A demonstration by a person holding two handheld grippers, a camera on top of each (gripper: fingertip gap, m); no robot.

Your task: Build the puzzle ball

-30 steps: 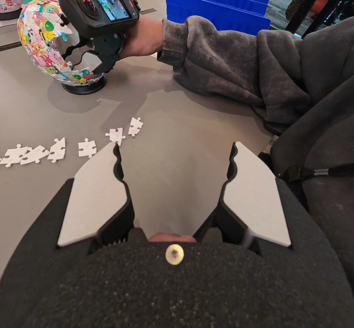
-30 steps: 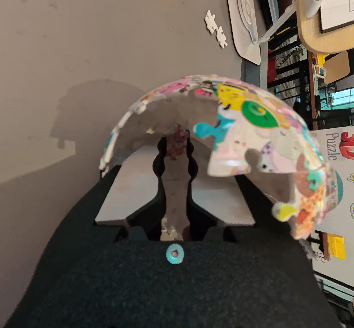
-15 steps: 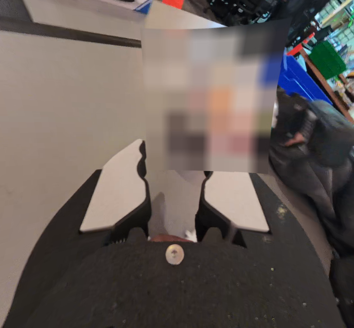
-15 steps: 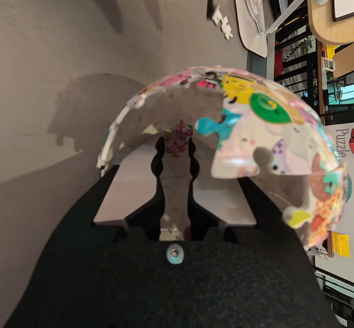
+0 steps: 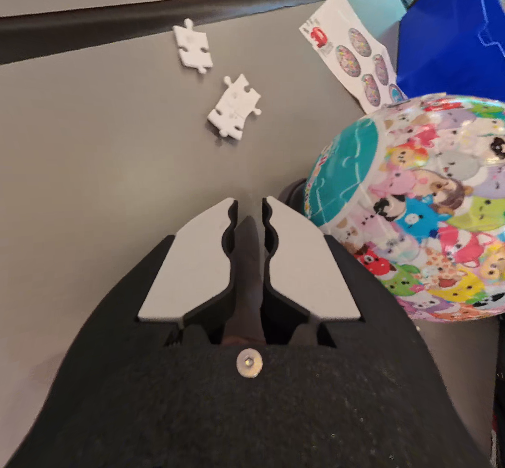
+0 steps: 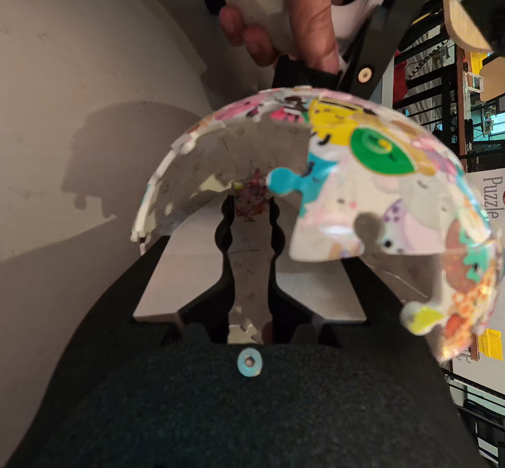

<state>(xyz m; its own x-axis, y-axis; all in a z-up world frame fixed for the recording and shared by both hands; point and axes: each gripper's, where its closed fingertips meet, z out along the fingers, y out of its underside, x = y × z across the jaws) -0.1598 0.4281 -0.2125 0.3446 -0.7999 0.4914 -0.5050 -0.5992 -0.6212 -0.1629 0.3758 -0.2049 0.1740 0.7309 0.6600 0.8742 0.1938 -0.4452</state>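
Note:
The colourful puzzle ball [image 5: 415, 209] stands on a black stand [image 5: 292, 195] at the right of the left wrist view. My left gripper [image 5: 250, 203] is just left of it above the grey table [image 5: 95, 154], jaws nearly together with nothing between them. In the right wrist view the ball's shell [image 6: 382, 195] has a large opening. My right gripper [image 6: 251, 205] reaches into that opening and is shut on a small colourful puzzle piece [image 6: 250, 196], held against the inner wall. Two white face-down pieces [image 5: 194, 45] [image 5: 235, 108] lie beyond the left gripper.
A printed instruction sheet [image 5: 352, 56] and a blue bin [image 5: 451, 31] lie behind the ball. A dark seam [image 5: 164, 15] crosses the table at the back. A hand [image 6: 308, 17] holding the other gripper shows just above the ball in the right wrist view. Left tips to right tips: about 6 centimetres.
My left gripper has swung away from the row of loose pieces to the ball's other side, and its jaws have closed from wide open. My right gripper still holds the piece inside the ball.

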